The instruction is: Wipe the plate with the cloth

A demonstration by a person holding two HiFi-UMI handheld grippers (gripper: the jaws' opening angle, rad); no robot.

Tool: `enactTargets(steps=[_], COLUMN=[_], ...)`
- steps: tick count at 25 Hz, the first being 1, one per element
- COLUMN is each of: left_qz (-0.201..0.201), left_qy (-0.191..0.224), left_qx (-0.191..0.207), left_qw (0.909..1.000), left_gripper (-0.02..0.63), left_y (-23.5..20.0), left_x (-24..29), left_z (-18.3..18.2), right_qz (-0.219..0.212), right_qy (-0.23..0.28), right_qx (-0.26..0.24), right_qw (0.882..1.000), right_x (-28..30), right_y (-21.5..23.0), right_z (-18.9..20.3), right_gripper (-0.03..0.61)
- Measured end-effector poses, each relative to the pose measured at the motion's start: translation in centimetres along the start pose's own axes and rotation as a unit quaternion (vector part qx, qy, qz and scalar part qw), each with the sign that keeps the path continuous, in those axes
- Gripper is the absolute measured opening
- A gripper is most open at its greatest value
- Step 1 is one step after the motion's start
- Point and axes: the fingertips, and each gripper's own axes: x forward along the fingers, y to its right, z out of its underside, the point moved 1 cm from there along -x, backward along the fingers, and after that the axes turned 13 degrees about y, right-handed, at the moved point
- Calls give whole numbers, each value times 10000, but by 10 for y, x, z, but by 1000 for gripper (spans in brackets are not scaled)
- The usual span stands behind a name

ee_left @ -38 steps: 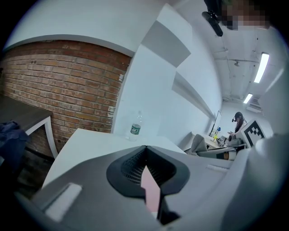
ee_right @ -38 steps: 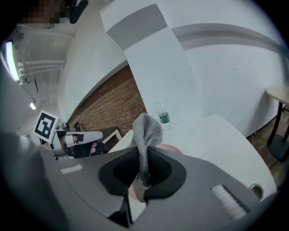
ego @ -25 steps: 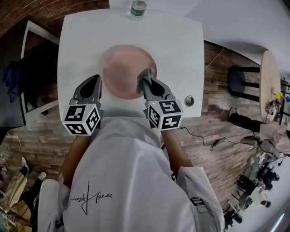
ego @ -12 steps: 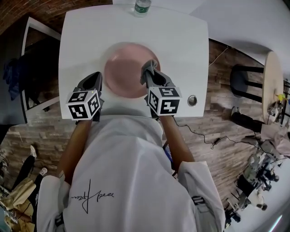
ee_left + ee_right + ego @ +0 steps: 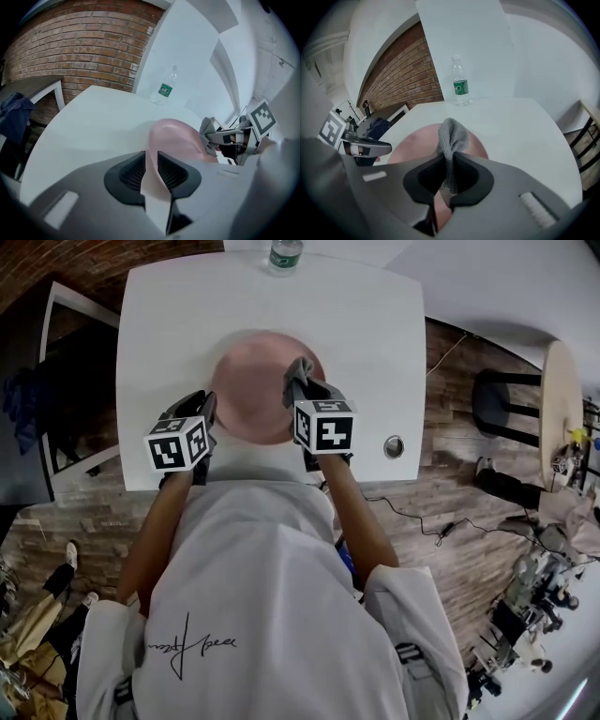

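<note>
- Pink plate [image 5: 251, 381] lies flat on the white table [image 5: 169, 324], upper centre of the head view. No dirt can be made out on it.
- Grey cloth [image 5: 299, 371] is bunched over the plate's right part. No view settles whether it touches the plate.
- Your right gripper [image 5: 307, 395] is clenched on the cloth. A wad pokes past the tips, likely so fabric rather than jaw meets the plate.
- Your left gripper [image 5: 203, 411] sits at the plate's left rim. Its jaws have just been opening and now stand apart with the rim between them. The pads don't seem to press yet.
- That placement reads as bracing: pin the rim so the plate won't slide under the wipe.
- Bottle [image 5: 284, 254] stands at the top edge of the frame, well apart from the plate and clear of any wiping path.
- The wipe looks barely begun. Close on the rim first, then press the wad down.
</note>
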Motion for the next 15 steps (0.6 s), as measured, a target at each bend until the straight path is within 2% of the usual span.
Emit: enactTargets(steps=[4,11,15], left_qz=[1,64,76], left_qy=[-89,-87,-86], left_qx=[146,49,64], left_qw=[9999,9999,9999], left_gripper=[92,88,87], left_y=[-2,-1,0], left_x=[6,14,16], left_z=[7,11,12], right_qz=[235,443,572], right_qy=[-56,-76,-160], right_qx=[168,451,341], right_qw=[9996,9980,9977], right_x=[12,31,36], right_y=[5,9,12], right_z=[2,3,7], right_gripper=[20,20,20])
